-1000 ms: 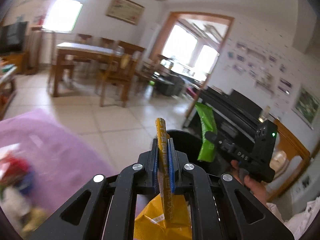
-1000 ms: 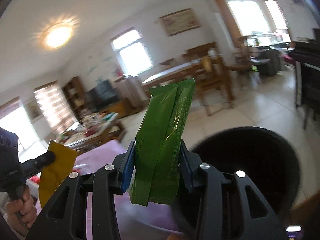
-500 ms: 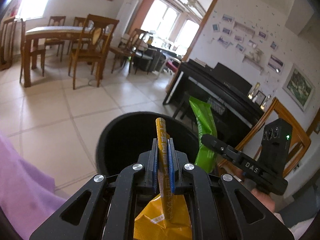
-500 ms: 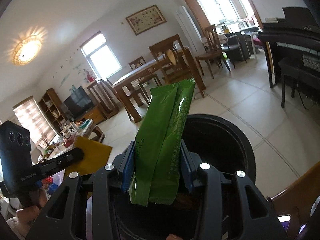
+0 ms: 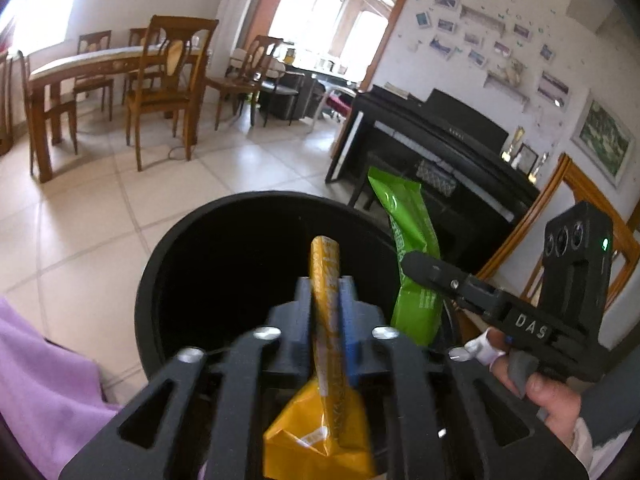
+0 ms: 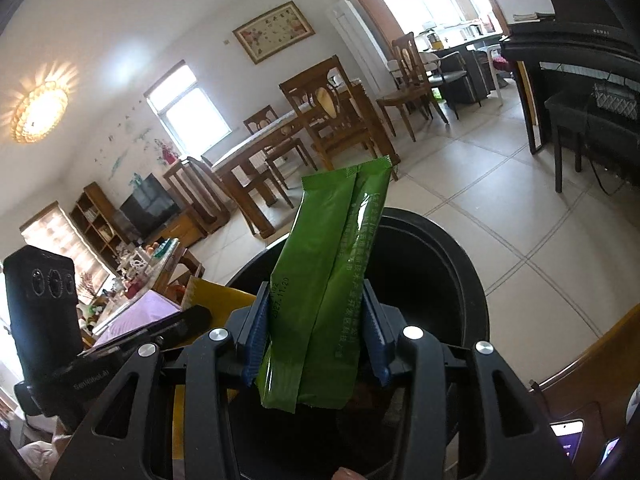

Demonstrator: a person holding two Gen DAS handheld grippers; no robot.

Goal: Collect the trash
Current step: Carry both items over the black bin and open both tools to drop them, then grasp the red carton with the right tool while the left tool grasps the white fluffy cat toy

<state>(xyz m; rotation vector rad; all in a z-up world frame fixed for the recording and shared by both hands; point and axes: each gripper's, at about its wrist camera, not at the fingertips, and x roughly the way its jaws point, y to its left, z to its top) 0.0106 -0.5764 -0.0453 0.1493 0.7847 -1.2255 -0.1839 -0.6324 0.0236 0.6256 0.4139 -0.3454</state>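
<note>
A: Nearest first, left gripper [image 5: 326, 292]. Jaws just opened from fully closed to a narrow gap. Yellow wrapper [image 5: 325, 264] between them, upright, looks loose rather than pinched.

B: Dropped yet?

A: Not yet. Sitting in the gap, lower end bunched under the jaws, directly over the mouth of the black bin [image 5: 148, 280]. Likely about to slide in.

B: Right gripper [image 6: 316, 320]?

A: Jaws also eased a little wider in the last moment, at a middling width. Green packet [image 6: 340, 240] between the pads, standing up, same height as half a second back. Can't tell whether still pressed or only resting there. Also above the bin opening, near its right rim in the left view.

B: Other changes?

A: A second ago mostly purple cloth [image 5: 40, 380] and floor ahead of the left jaws, now the bin filling the middle. Both pieces brought over it, so release stage for both.

B: Risk?

A: Green packet close to the rim – could tip outside. Yellow one well centred.

B: Farther out?

A: Tiled floor [image 5: 180, 184], wooden chairs [image 5: 168, 80], black piano [image 5: 440, 140] behind. Nothing relevant – no other trash visible there.
</note>
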